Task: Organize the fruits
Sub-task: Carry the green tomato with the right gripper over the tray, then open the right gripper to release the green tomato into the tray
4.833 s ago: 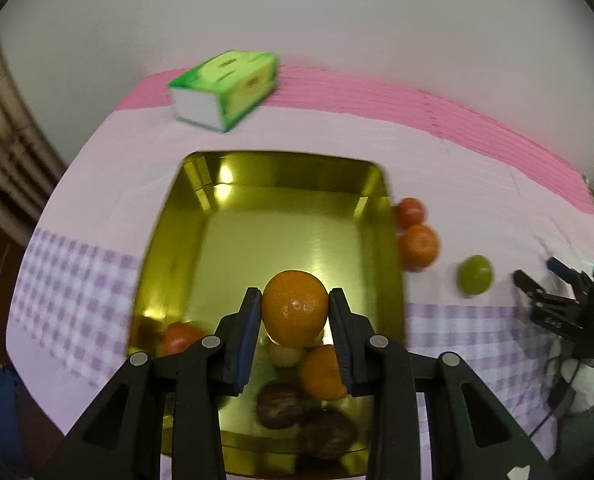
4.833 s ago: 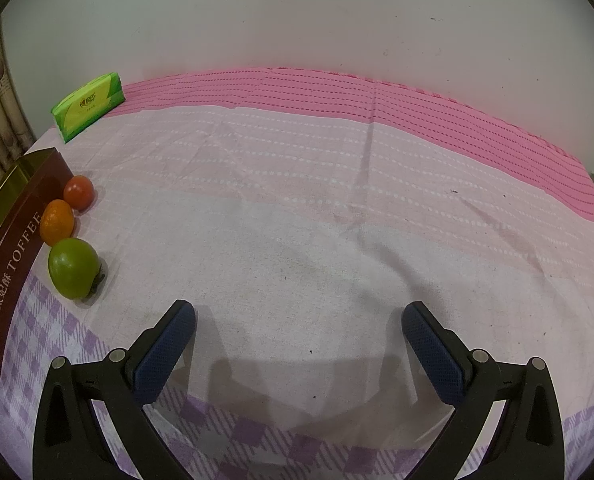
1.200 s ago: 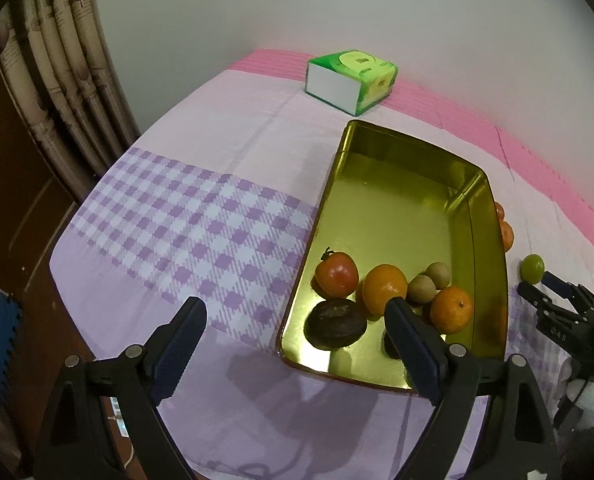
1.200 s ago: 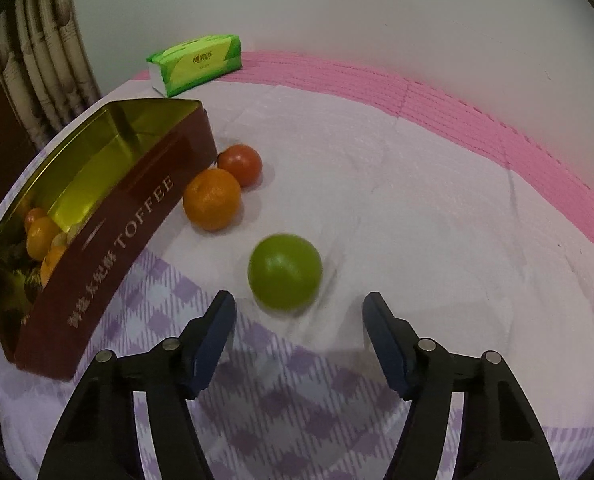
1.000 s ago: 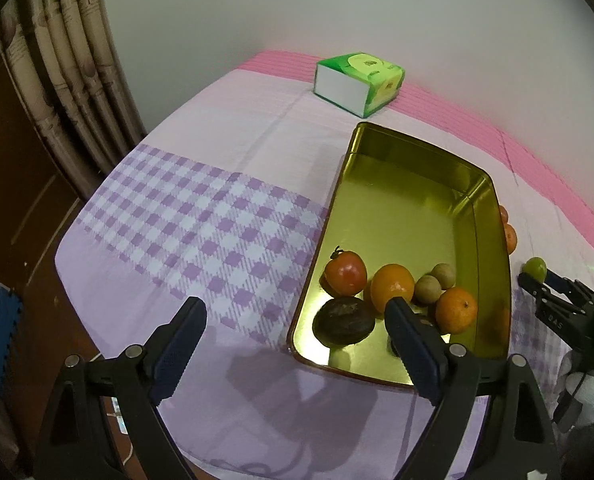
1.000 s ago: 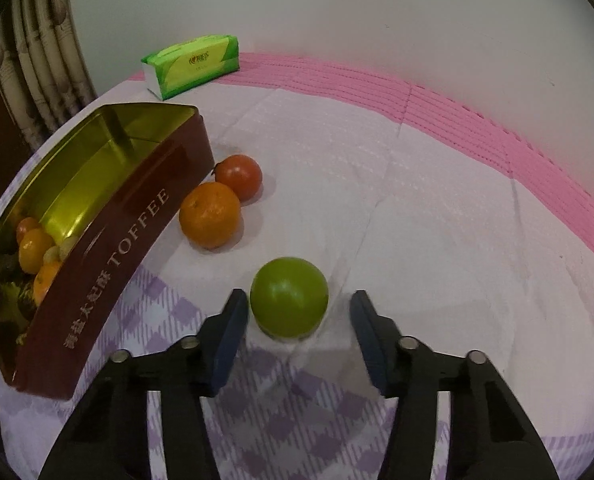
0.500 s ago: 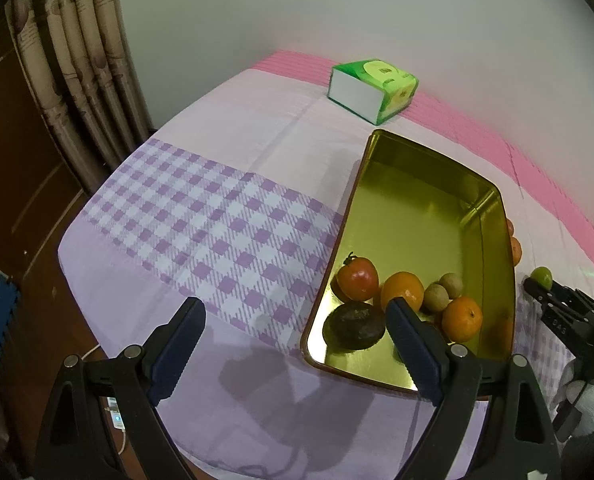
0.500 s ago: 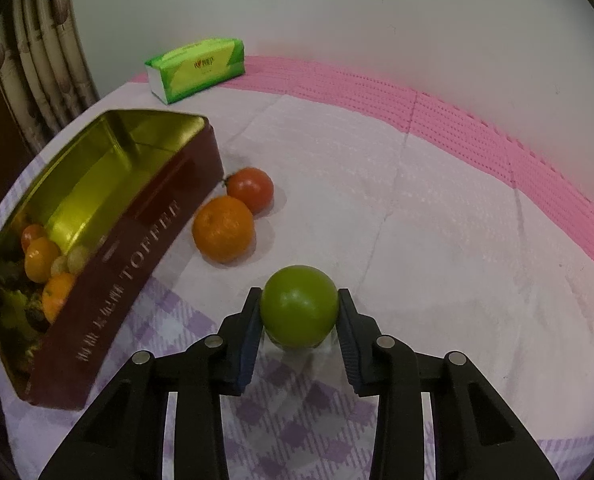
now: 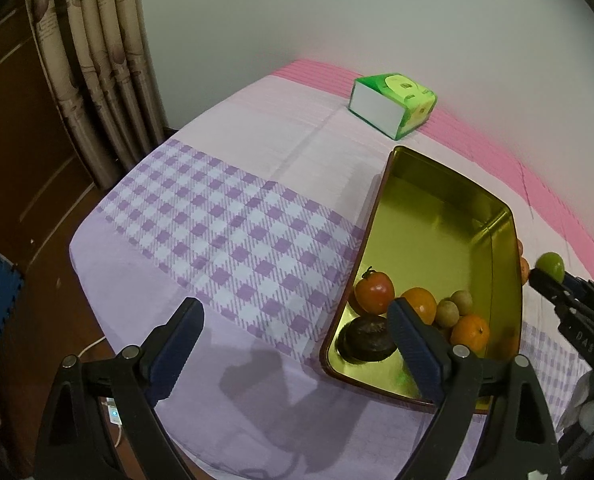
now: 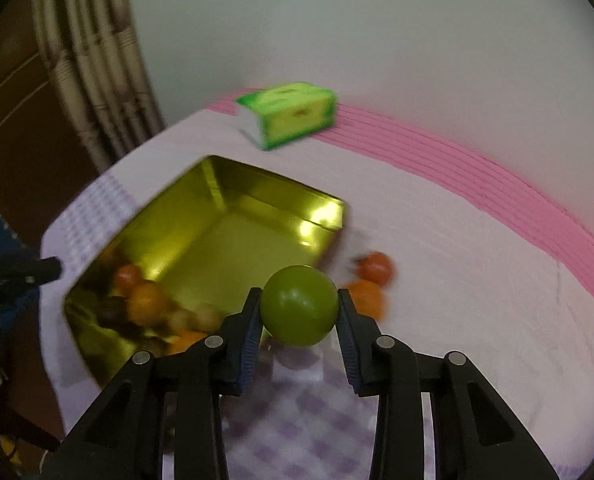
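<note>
Right gripper (image 10: 299, 316) pinched the green fruit (image 10: 299, 305); the tin (image 10: 233, 220) sat upper left, probably next stop. Left gripper (image 9: 293, 344) hung wide, empty.

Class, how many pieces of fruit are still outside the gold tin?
3: a green fruit gripped in the right gripper, plus an orange and a tomato on the cloth beside the tin. Others may be hidden.

Readable text: "DAS" on black body of right gripper (image 9: 553, 280), right edge of left-wrist frame. Nothing else legible.
</note>
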